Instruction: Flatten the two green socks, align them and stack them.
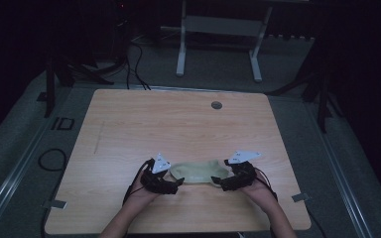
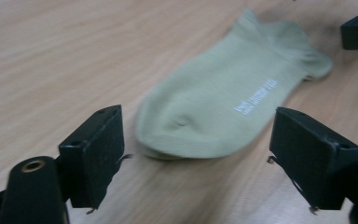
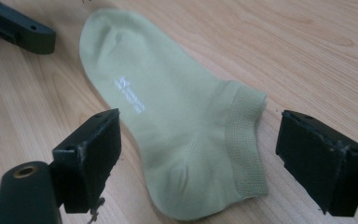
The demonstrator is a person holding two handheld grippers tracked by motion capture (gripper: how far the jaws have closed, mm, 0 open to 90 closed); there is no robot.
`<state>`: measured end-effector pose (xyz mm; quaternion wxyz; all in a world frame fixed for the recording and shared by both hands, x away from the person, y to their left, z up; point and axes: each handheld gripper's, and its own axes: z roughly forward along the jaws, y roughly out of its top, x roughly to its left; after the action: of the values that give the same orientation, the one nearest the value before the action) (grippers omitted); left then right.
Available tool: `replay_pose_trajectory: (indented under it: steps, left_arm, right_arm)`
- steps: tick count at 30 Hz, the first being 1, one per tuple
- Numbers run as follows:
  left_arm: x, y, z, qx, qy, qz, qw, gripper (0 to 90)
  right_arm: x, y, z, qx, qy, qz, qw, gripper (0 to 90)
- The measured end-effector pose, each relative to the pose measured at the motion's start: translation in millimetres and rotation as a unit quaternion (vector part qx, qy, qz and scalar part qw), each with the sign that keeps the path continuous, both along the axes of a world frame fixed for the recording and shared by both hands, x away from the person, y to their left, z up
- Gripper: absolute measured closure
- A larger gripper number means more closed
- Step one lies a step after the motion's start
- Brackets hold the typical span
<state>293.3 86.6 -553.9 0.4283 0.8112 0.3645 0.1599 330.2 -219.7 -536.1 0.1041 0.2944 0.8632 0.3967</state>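
High view: pale green sock (image 1: 198,171), flat on table (image 1: 178,124) between left gripper (image 1: 171,184) and right gripper (image 1: 222,182), both released. Probably light, limp; pinch toe and cuff ends.

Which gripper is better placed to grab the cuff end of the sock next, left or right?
Right. The right gripper is open with the sock's ribbed cuff and heel lying between its jaws. The left gripper faces the toe end, with the cuff at the far end of the sock.
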Motion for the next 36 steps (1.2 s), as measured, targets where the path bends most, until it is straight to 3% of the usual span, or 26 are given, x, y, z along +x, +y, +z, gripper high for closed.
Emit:
replay_pose_trajectory:
  steps: [5, 7, 9, 11, 14, 19, 31, 36]
  left_arm:
    - [-2.0, 11.2, -0.9, -0.044, 0.0, 0.022, 0.9988, 14.4]
    - [-1.7, 17.3, -0.3, -0.073, 0.002, 0.035, 0.9967, 14.4]
    - [-3.2, 22.2, 1.1, -0.086, -0.011, 0.051, 0.9949, 14.4]
    - [-4.8, 24.8, 2.5, -0.073, -0.023, 0.067, 0.9948, 14.4]
    - [-7.0, 28.8, 3.6, -0.068, -0.025, 0.078, 0.9943, 14.1]
    - [-10.4, 35.9, 2.0, -0.057, -0.03, 0.103, 0.9927, 11.4]
    - [-14.9, 47.7, -4.0, -0.05, -0.023, 0.113, 0.9921, 8.2]
    - [-20.0, 53.8, -5.3, -0.031, -0.021, 0.101, 0.9942, 4.2]
  right_arm:
    - [-0.7, -4.5, 0.1, 0.035, -0.012, -0.032, 0.9988, 14.2]
    - [0.1, -5.8, 0.3, 0.038, -0.013, -0.043, 0.9983, 14.2]
    - [0.1, -6.8, 1.0, 0.043, -0.012, -0.046, 0.9979, 14.2]
    - [-0.7, -6.8, 0.8, 0.04, -0.017, -0.045, 0.998, 14.2]
    - [-1.8, -6.6, 0.2, 0.029, -0.021, -0.044, 0.9984, 14.2]
    - [-1.3, -10.2, -0.7, 0.03, -0.024, -0.053, 0.9979, 14.2]
    - [0.0, -19.3, -1.1, 0.023, -0.031, -0.068, 0.9969, 14.3]
    - [-2.8, -28.8, -1.8, 0.018, -0.031, -0.074, 0.9966, 14.2]
